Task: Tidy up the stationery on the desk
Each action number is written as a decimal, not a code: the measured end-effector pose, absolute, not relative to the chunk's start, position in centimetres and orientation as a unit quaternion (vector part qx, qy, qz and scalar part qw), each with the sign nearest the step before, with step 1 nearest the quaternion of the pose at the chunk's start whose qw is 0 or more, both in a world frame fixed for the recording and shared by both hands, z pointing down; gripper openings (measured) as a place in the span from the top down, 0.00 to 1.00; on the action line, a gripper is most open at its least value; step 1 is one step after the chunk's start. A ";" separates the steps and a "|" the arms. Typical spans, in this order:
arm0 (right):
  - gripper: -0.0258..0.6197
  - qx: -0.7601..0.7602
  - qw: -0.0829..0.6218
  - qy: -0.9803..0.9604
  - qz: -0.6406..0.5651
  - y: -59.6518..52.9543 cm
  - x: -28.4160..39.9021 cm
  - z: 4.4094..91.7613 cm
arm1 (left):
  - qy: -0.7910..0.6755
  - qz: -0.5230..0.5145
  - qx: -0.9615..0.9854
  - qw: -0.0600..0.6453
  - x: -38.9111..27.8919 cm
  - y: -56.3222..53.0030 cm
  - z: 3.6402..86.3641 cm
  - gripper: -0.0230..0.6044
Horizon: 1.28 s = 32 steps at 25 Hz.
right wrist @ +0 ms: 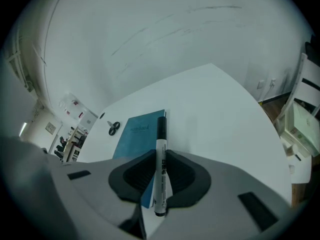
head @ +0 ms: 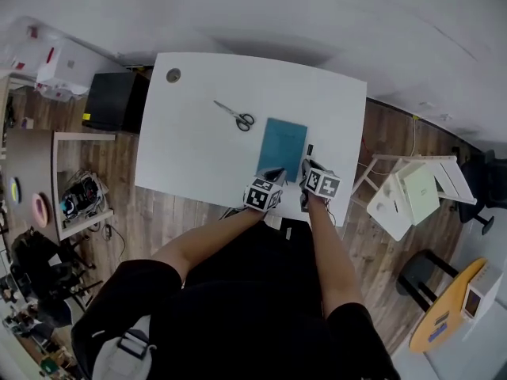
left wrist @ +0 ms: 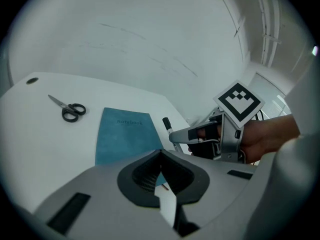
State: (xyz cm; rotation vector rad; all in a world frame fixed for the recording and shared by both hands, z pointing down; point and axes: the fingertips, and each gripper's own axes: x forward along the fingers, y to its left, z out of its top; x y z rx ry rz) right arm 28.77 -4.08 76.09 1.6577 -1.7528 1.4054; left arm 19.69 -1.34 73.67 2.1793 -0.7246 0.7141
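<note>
Wooden floor [head: 170, 212], pale wall [head: 317, 14]

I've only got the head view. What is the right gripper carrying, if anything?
Observer: A marker. The right gripper view shows the right gripper clamped on its barrel, with the black cap pointing away from the person.
Operator: And the left gripper, open or shut?
Observer: Shut. In its own view the left gripper has its jaws together, over the near edge of the notebook.
</note>
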 end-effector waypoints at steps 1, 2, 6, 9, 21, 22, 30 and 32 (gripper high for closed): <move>0.83 0.581 0.171 -0.618 0.501 -4.5 28.7 76.5 | -0.288 0.279 0.842 0.361 19.5 -1.6 73.8 0.94; 0.84 0.578 0.167 -0.618 0.506 -4.9 28.6 76.8 | -0.294 0.281 0.839 0.361 19.4 -1.8 73.9 0.94; 0.83 0.565 0.163 -0.620 0.519 -5.8 28.2 77.9 | -0.314 0.281 0.831 0.363 19.1 -2.4 74.2 0.94; 0.83 0.564 0.160 -0.611 0.532 -5.8 28.1 78.6 | -0.327 0.276 0.825 0.369 18.6 -2.5 74.2 0.94; 0.83 0.541 0.150 -0.622 0.546 -5.1 27.6 78.7 | -0.347 0.274 0.816 0.373 17.5 -3.1 74.5 0.94; 0.83 0.538 0.146 -0.623 0.549 -5.1 27.4 78.7 | -0.348 0.273 0.815 0.375 17.3 -3.2 74.6 0.94; 0.83 0.530 0.147 -0.629 0.549 -5.0 27.1 78.8 | -0.354 0.269 0.811 0.379 16.7 -3.5 74.9 0.94; 0.83 0.530 0.152 -0.631 0.546 -5.0 27.1 78.8 | -0.352 0.269 0.812 0.380 16.6 -3.6 74.8 0.94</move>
